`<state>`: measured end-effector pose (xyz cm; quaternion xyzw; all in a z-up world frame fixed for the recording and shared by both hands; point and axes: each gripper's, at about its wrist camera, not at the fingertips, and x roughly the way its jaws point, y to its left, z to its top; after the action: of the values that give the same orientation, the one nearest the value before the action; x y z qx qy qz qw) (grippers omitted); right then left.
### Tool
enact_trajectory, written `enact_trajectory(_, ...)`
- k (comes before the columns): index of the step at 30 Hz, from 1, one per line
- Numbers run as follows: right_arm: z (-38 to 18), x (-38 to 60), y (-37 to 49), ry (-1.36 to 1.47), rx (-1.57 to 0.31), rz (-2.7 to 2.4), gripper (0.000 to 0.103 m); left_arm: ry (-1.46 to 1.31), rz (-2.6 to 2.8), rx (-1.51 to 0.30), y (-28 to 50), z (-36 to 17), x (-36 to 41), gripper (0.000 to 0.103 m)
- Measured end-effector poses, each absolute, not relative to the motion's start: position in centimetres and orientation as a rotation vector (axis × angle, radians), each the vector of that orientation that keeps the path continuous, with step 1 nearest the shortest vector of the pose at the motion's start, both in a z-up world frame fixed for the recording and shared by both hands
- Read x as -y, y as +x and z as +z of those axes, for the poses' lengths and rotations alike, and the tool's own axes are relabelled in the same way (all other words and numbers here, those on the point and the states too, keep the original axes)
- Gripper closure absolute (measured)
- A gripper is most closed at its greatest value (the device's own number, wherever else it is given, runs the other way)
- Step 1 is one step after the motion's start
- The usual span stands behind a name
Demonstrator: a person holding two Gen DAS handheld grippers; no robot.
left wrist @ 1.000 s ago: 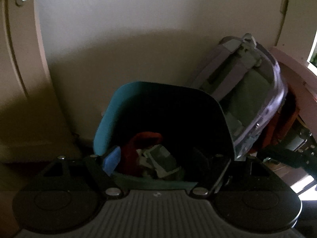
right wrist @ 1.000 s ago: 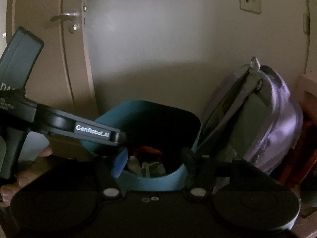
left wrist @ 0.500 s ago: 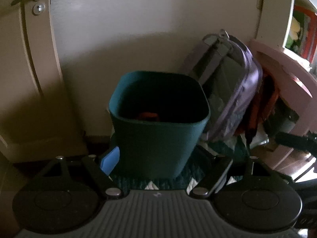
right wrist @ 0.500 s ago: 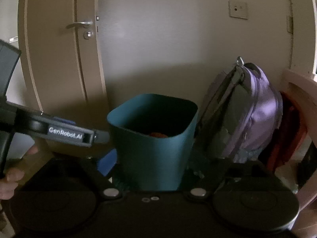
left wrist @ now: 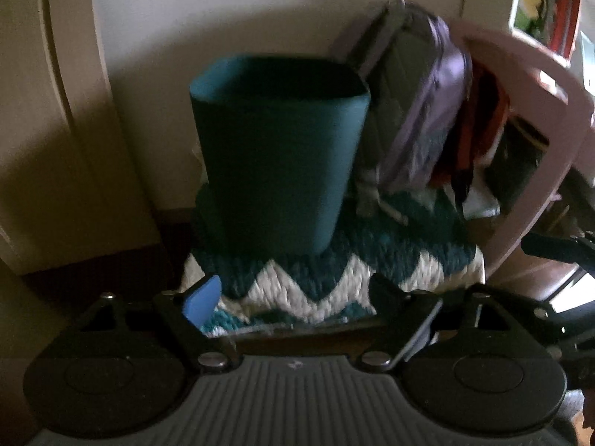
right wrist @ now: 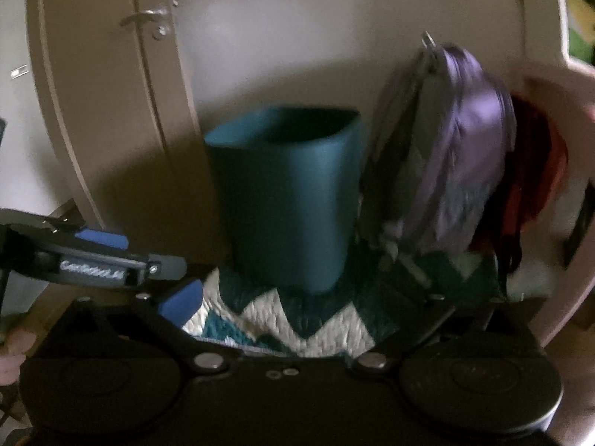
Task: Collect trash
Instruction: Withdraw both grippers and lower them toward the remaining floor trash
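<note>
The teal bin stands upright on a zigzag rug in teal and white, close to the wall, with a purple backpack leaning just beside it on the right and a door on the other side. From these low views the inside of the bin is hidden, so it cannot be told what lies in it.

Both grippers are empty. The left gripper has its jaws opening, and nothing is between them; only the rug shows in the gap. The right gripper is also opening wide with nothing between its jaws. In the right wrist view the left gripper's body appears at the left edge, just beside the right one.

The step in hand seems to be going for the next piece of trash. No loose trash shows on the rug, so the person should first look around the floor, and keep the jaws wide until a piece sits fully between the fingers.

The bin is ahead of both grippers and above their fingertips, near but apart from them.
</note>
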<state>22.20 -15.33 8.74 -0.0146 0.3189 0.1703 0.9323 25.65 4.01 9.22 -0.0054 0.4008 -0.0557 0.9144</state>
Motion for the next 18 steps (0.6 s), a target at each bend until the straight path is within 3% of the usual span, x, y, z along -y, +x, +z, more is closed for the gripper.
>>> enact_trajectory(2,6.4,16.0,22.1,-0.013,-0.688,0.330,0.002,0.003,-0.132,-0.852,25.4,6.9,-3.5,0.003)
enact_trajectory(18,-18.0,21.1,26.8,0.128,-1.153,0.072,0.004,-0.104,-0.058,-1.361,31.1,-17.8,-2.2,0.003)
